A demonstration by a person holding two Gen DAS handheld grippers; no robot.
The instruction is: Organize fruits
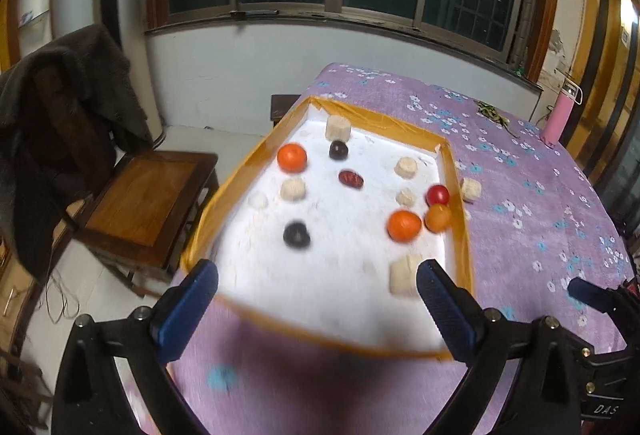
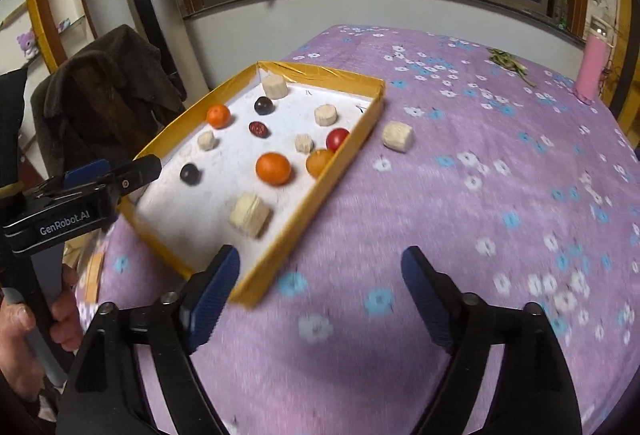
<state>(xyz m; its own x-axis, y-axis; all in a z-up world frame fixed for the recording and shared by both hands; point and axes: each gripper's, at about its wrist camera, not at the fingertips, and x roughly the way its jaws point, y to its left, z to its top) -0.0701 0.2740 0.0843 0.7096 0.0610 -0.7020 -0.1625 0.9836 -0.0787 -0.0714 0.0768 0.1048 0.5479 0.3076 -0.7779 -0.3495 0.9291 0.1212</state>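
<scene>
A shallow white tray with a yellow rim point(image 1: 464, 235) point(image 2: 332, 191) lies on the purple flowered cloth. In it are two oranges point(image 1: 404, 225) point(image 2: 273, 168), a red tomato point(image 1: 437, 195) point(image 2: 337, 139), an amber fruit point(image 1: 438, 217) point(image 2: 319, 161), dark plums point(image 1: 296, 234) point(image 2: 189, 173), a red date point(image 1: 351, 179) point(image 2: 259, 129) and several pale cut pieces point(image 1: 405, 275) point(image 2: 250, 215). One pale piece point(image 1: 471, 189) point(image 2: 397, 136) lies on the cloth outside the tray. My left gripper point(image 1: 318, 279) is open and empty above the tray's near end. My right gripper point(image 2: 320, 267) is open and empty over the cloth by the tray's near corner.
A wooden chair point(image 1: 148, 195) draped with a dark coat point(image 2: 116, 75) stands left of the table. A pink cylinder point(image 1: 560, 115) point(image 2: 592, 75) and a dried sprig point(image 2: 508, 61) are at the far right. A wall with windows is behind.
</scene>
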